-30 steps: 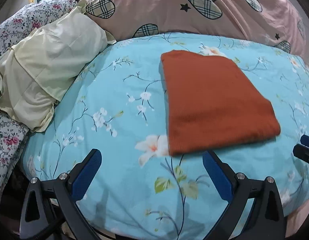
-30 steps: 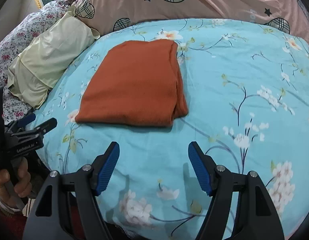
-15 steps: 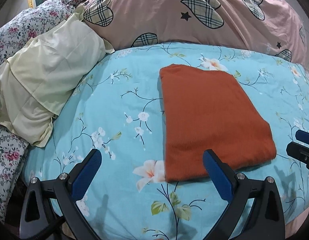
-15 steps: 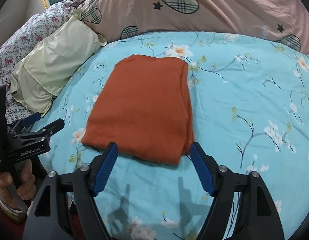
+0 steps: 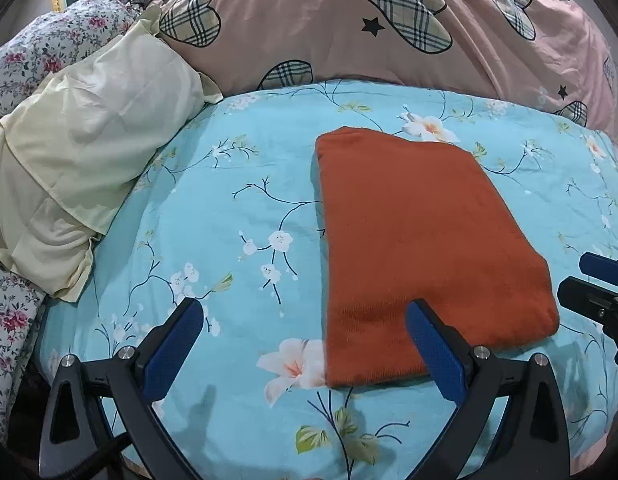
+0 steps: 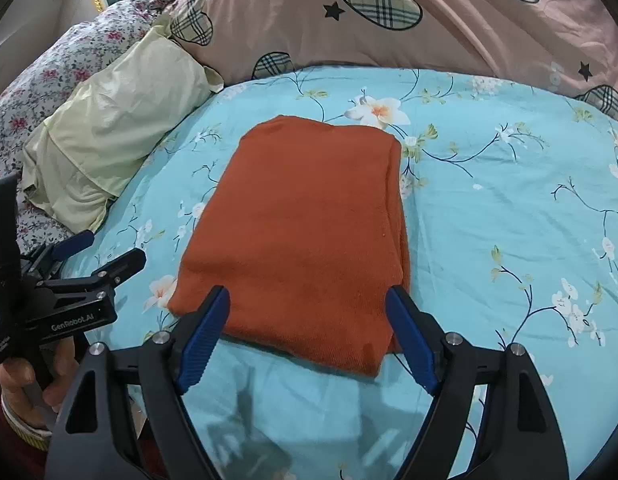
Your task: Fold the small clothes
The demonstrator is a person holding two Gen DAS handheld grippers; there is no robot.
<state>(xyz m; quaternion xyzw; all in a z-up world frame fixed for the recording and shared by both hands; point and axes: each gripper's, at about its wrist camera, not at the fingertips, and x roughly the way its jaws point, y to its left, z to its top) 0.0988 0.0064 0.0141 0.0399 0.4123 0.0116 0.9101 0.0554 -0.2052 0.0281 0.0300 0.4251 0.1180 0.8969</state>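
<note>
Blue floral bed sheet (image 6: 509, 208) is lying bare right of the folded orange garment (image 6: 305, 232), pillows (image 6: 109, 120) crowding left. Its long axis is running away from me, and I'm holding both my right gripper (image 6: 307, 338) and left gripper (image 5: 301, 344) with fingers wide.

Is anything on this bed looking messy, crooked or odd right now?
Nothing stands out. The orange garment lies flat on the blue floral sheet as a tidy folded rectangle; only its right side shows slightly uneven layers. Both grippers, left and right, are open at its near edge, holding nothing.

Rust-orange garment (image 6: 305, 232), folded rectangle, flat on bedsheet (image 6: 509, 208)
</note>
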